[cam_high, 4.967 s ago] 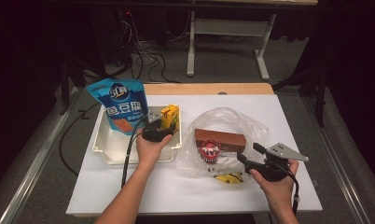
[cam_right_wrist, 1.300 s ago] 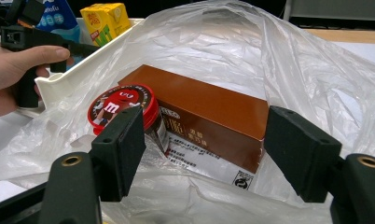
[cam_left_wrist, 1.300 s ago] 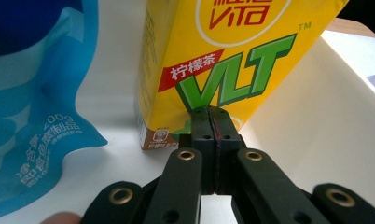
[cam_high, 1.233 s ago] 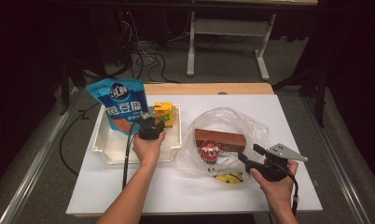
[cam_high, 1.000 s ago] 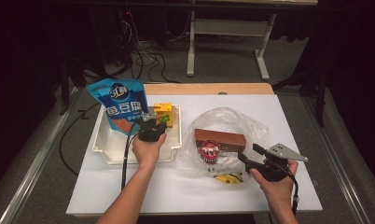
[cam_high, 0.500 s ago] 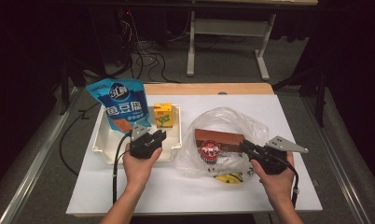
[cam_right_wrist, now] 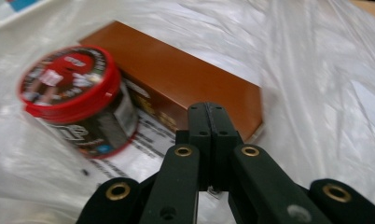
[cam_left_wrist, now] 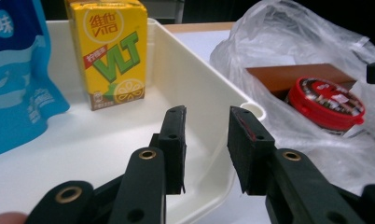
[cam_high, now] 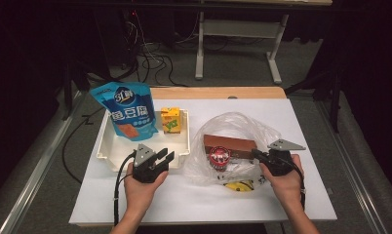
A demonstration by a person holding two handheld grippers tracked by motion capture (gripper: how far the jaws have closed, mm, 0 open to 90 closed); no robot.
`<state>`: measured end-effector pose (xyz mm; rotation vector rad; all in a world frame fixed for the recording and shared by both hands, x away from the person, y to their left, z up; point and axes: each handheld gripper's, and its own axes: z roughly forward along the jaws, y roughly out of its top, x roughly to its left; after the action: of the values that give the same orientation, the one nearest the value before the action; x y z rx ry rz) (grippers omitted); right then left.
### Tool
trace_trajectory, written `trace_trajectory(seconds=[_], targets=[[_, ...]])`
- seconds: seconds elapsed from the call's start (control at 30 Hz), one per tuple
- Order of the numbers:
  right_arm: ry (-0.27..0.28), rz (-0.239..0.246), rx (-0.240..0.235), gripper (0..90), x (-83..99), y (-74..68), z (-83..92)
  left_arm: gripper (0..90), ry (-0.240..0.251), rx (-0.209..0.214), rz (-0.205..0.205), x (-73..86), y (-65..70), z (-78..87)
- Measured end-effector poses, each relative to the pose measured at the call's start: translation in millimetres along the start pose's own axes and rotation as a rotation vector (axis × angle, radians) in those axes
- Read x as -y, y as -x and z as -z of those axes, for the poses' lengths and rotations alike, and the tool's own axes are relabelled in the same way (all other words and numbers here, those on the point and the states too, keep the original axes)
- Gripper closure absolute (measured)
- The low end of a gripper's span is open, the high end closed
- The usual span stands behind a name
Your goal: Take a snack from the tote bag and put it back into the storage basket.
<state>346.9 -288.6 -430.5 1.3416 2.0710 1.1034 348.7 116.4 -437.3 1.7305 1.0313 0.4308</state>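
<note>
White table (cam_high: 301,122) underneath everything. On its right half, a crumpled clear plastic bag (cam_high: 243,124), mouth toward the person. On the left half, a shallow white tray (cam_high: 106,151). Standing at the tray's far left, a blue snack pouch (cam_high: 128,109), leaning back a little. Inside the bag, a flat brown box (cam_high: 230,144), lying on its broad side. Just before the tray's near rim, held in the left hand, the left gripper (cam_high: 166,156), pointing over the rim into the tray; jaws parted a little, only just opening, nothing between them. At the bag's near right edge, held in the right hand, the right gripper (cam_high: 255,153), aimed at the brown box; jaws pressed flat together, only just closing, cannot tell whether any of the bag's film is caught between them. Upright at the tray's far right corner, beside the pouch and well apart from the left gripper, a yellow drink carton (cam_high: 171,119). Touching the front of the box, inside the bag, a red-lidded jar (cam_high: 219,157). Nearest the table's front edge, at the bag's near edge, a banana (cam_high: 239,185).
</note>
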Motion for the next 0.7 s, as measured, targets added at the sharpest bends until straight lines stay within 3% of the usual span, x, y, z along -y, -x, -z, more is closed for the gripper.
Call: trace_trajectory(seconds=[0.33,0.6,0.7], targets=[[-0.052,-0.059,0.09,90.0,8.0,24.1,-8.6,67.2,-0.01,-0.01,0.005,4.1,-4.2,1.4],[-0.119,-0.053,0.098,90.0,10.8,37.1,-29.8,67.3,-0.02,-0.011,0.005,6.6,-5.5,-0.6],[-0.107,-0.048,0.099,90.0,7.0,37.9,-33.3,67.3,-0.021,-0.011,0.002,6.8,-5.4,-0.9]])
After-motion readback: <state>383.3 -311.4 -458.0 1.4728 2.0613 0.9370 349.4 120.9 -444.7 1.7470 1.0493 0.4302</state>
